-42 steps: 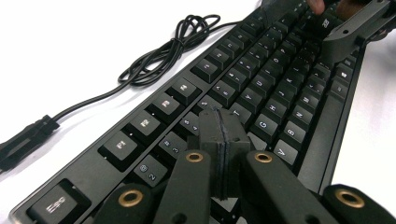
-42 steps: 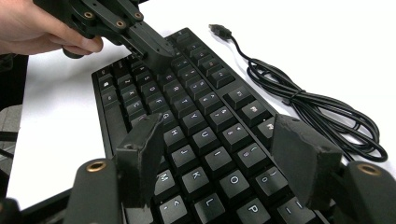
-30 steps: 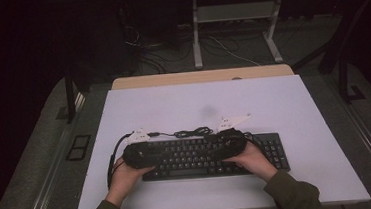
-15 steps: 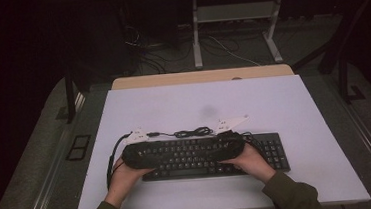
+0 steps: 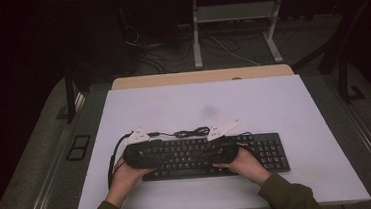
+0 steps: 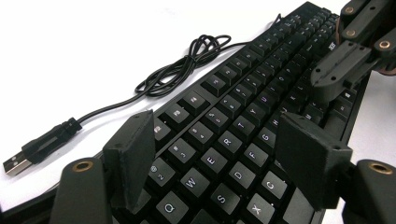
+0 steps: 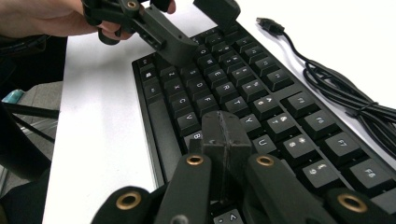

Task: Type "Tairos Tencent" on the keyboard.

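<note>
Directly below both grippers, the keyboard [image 5: 212, 155] ran lengthwise between them; the left gripper [image 6: 224, 154] had just been opening, nothing between its jaws, while the right gripper [image 7: 227, 135] had closed empty, seemingly over the keys.

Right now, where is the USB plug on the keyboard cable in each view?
High view: the plug lies on the table behind the keyboard's left part, beside the left gripper's grey plate.
Left gripper view: plug at the far left edge, low.
Right gripper view: plug at the top, right of centre.
Shared landmark: the coiled cable behind the keyboard.
</note>
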Demonstrator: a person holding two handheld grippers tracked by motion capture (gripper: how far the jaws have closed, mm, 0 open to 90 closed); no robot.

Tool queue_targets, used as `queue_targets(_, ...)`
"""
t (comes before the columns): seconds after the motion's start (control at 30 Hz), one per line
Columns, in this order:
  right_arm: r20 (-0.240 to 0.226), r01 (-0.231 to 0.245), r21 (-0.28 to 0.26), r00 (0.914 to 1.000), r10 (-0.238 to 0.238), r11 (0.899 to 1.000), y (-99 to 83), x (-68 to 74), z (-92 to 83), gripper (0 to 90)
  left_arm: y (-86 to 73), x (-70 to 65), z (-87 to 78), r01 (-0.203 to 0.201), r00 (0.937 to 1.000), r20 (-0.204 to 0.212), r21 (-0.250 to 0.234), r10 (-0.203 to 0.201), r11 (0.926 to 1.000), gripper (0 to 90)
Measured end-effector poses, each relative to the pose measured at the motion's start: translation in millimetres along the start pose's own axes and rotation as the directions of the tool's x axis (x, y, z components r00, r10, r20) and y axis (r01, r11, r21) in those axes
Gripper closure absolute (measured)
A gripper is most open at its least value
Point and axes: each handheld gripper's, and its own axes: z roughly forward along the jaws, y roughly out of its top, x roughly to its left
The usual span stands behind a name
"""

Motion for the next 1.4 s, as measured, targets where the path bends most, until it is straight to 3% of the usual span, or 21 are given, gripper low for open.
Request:
queue_targets(0.83, 0.005, 0.022, 0.104, 0.9997, -0.023, 0.994, -6.6, 5.9, 18.9, 89.3, 0.9, -0.8, 0.5, -0.003, 1.0000, 0.000, 0.000, 0.003, 1.0000, 27.1)
queue_targets(1.4, 0.002, 0.005, 0.058, 1.0000, -0.005, 0.998, -4.4, 1.1, 9.9, 86.7, 1.3, -1.1, -0.7, 0.001, 1.0000, -0.005, -0.010, -0.001, 0.9999, 27.4)
